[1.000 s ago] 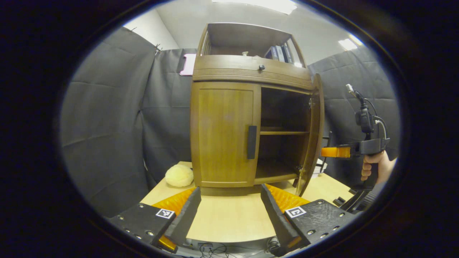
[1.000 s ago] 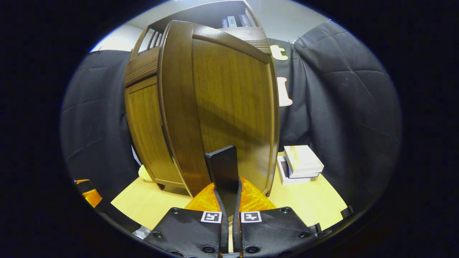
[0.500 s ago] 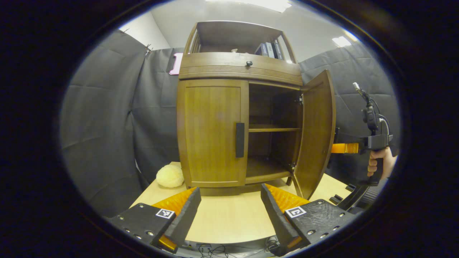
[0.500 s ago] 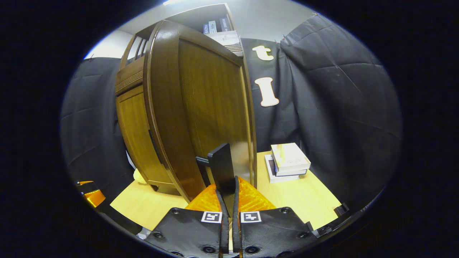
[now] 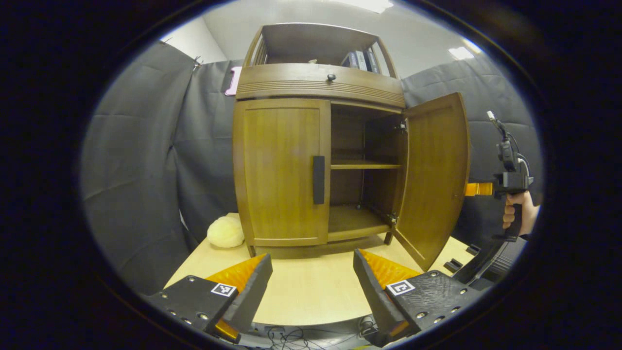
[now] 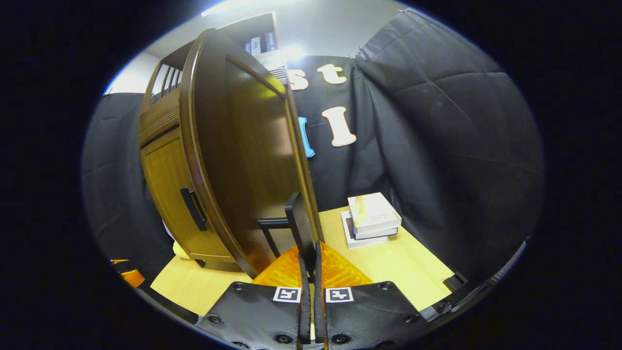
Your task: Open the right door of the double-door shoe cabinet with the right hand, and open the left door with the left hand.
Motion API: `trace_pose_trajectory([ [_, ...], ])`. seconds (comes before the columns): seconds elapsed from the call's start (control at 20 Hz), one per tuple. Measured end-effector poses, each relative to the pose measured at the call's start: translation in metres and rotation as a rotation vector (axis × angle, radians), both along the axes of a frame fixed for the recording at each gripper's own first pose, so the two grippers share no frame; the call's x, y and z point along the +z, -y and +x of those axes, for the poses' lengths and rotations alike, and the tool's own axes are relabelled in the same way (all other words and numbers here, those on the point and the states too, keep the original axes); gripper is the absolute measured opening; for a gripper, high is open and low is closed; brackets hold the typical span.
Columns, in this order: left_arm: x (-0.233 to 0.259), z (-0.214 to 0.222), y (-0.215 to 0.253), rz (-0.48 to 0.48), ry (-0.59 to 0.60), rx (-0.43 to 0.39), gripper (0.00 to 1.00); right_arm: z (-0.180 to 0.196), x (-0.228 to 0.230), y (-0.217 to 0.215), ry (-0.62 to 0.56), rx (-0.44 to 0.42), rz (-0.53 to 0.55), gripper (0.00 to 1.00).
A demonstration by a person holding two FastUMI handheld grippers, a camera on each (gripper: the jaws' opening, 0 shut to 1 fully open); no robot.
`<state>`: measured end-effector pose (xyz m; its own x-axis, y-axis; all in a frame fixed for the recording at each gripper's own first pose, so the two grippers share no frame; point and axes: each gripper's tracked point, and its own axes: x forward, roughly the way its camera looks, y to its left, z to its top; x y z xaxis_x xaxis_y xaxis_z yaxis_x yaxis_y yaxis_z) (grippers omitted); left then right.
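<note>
Already the right door (image 5: 435,175) of the shoe cabinet (image 5: 320,87) stood swung wide, past square to the cabinet front, with the two inner shelves (image 5: 364,166) exposed. Right gripper (image 6: 309,253) had its jaws closed flat on the right door's handle (image 6: 299,226), both fingers pinching the dark bar from either side; in the left gripper view that gripper sat behind the door's outer edge with a hand (image 5: 517,214) on its grip. Left door (image 5: 282,170) was shut, its handle (image 5: 318,180) a vertical dark bar at the door's inner edge. Left gripper (image 5: 311,282) hovered low over the desk (image 5: 311,291), jaws spread wide and holding nothing, well short of the cabinet. Judgement: right-door step looked about finished, left door not yet started. To do it well, the right jaws should let go without dragging the door back, and the left gripper should rise to handle height, line the open jaws up on either side of the bar, close squarely, then pull along the hinge arc rather than straight out. Soft yellow ball (image 5: 225,232) lay by the cabinet's left foot, stacked books (image 6: 371,221) right of the open door; both looked clear of the swing.
</note>
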<state>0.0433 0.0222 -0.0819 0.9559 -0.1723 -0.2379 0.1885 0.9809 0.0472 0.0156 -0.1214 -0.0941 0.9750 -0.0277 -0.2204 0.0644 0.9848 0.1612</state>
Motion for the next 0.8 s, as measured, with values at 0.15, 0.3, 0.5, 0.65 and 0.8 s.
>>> trace_pose_trajectory([
  [0.15, -0.001, 0.001, 0.003, 0.015, 0.001, -0.015, 0.96, 0.002, 0.002, 0.011, 0.017, 0.023, 0.01, 0.07],
  [0.3, -0.004, -0.001, 0.011, 0.03, 0.001, -0.033, 0.97, 0.003, 0.001, 0.019, 0.033, 0.05, -0.022, 0.08],
  [0.5, -0.004, -0.002, 0.021, 0.028, -0.003, -0.062, 0.97, 0.005, 0.004, 0.031, 0.035, 0.071, -0.033, 0.04],
  [0.65, -0.004, 0.001, 0.025, 0.02, -0.004, -0.079, 0.97, 0.005, 0.004, 0.035, 0.031, 0.077, -0.042, 0.04],
  [0.8, -0.004, 0.0, 0.028, 0.004, -0.002, -0.09, 0.97, 0.002, 0.005, 0.037, 0.029, 0.073, -0.055, 0.04],
])
